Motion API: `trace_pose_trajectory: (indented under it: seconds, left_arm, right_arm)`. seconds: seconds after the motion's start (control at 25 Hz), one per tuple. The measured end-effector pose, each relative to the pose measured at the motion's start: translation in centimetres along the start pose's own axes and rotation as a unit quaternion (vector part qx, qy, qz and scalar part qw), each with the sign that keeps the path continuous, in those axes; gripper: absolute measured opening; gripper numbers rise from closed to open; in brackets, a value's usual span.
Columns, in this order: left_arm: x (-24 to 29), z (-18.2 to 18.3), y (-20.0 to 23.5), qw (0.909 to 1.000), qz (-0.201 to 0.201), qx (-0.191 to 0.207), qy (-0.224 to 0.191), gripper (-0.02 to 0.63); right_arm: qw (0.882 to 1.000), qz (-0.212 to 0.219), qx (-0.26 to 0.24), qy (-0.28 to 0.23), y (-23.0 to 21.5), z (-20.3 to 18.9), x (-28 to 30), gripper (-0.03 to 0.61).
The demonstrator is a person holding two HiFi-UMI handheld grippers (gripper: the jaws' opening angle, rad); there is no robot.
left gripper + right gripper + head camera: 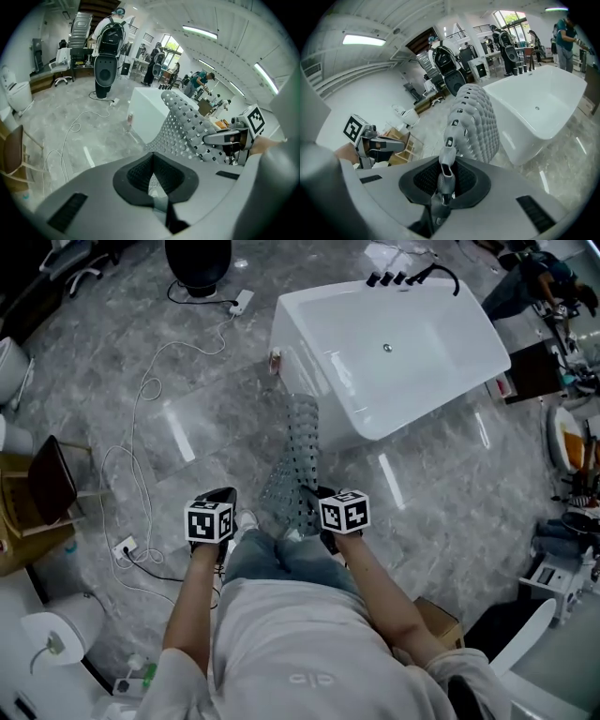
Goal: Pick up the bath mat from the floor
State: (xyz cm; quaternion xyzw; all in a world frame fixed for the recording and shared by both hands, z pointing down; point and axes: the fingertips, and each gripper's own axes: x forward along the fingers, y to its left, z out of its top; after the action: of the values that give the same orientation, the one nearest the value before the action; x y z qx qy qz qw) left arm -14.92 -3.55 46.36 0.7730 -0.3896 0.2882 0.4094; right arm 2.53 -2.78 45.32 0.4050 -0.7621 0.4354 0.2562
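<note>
The white bathtub (302, 357) stands on the grey marble floor (187, 381), its basin showing a drain fitting (386, 348) and black taps (392, 279) at the far rim. A white cable (141, 399) loops across the floor to the left, near a wooden chair (47, 482) and a toilet (58, 632). Beyond is a wide workshop-like room, with people at benches in the distance.

The bath mat (295, 460), grey and dotted with holes, hangs from the two grippers, and its far end reaches down beside the tub wall (whether that end touches the floor cannot be told). The right gripper (443, 174) has its jaws pinched on a folded edge of the mat. The left gripper (151, 178) has its jaws pressed almost together on a thin pale corner that appears to be the mat's. Both forearms stretch forward side by side, with the grippers angled downward.
</note>
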Motion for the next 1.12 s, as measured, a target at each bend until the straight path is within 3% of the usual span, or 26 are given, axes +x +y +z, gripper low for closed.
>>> trace_pose_trajectory:
  seconds: [0.64,0.92,1.12]
  left_arm:
    - [-9.9,10.2,-5.9,0.9975,0.000,0.042,-0.056,0.015]
    - [-14.4,14.8,-7.9,0.9891,0.015,0.064,-0.131,0.015]
    - [-17.7,17.8,-10.4,0.9724,0.005,0.097,-0.212,0.015]
  right_arm:
    - [0.999,0.002,-0.016,-0.041,3.3,6.5,-10.0,0.063]
    - [0.991,0.021,-0.050,-0.118,5.7,11.6,-14.3,0.063]
    - [0.978,0.037,-0.094,-0.184,7.2,14.9,-18.1,0.063]
